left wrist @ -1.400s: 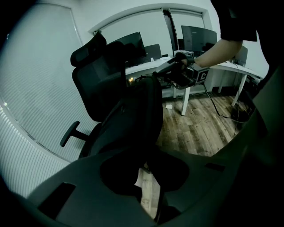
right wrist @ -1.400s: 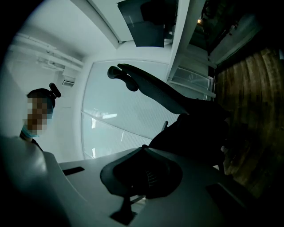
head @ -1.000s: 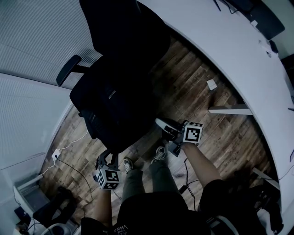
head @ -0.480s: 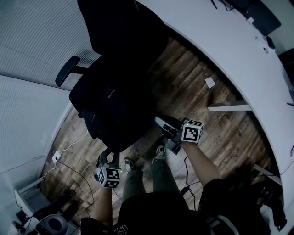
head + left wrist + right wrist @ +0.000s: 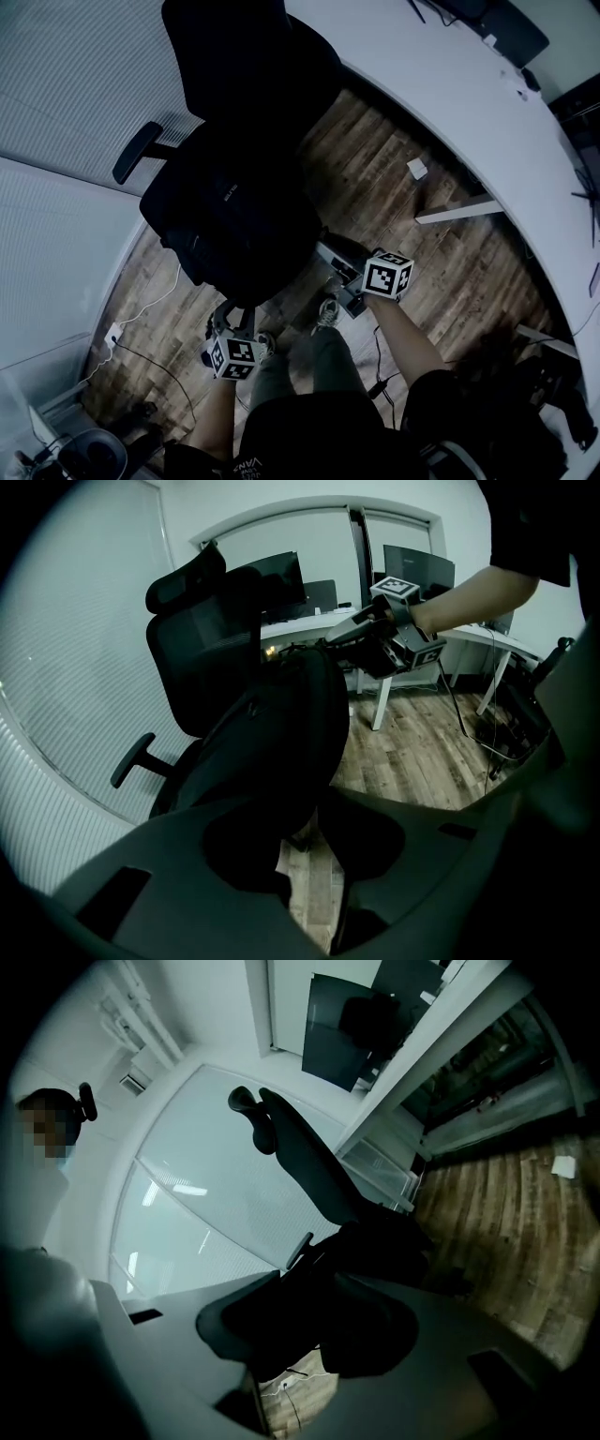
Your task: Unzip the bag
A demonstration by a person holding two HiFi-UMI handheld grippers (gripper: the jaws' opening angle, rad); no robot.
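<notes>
Task not begun, as far as these views show: the black bag [image 5: 234,220] sits on the seat of the office chair [image 5: 244,56] and leans on the backrest. No opened zip is visible. The zip and its pull cannot be made out at all on the dark fabric, so the whole run is judged left to do. Left gripper [image 5: 229,326] is held low at the bag's 6 o'clock, near the seat's front edge, pointing up at the bag. Its jaws stand slightly apart with a strip of floor showing between them, and they hold nothing. Right gripper [image 5: 330,255] is at the bag's 4 o'clock with the forearm stretched forward, its tips just beside the bag's lower corner. Contact cannot be told. Its own view is dim, but its jaws read as a little apart and empty too. Next step, by judgement, is to find the pull and steady the bag with the other gripper. The white table [image 5: 450,94] at 2 o'clock plays no part.
</notes>
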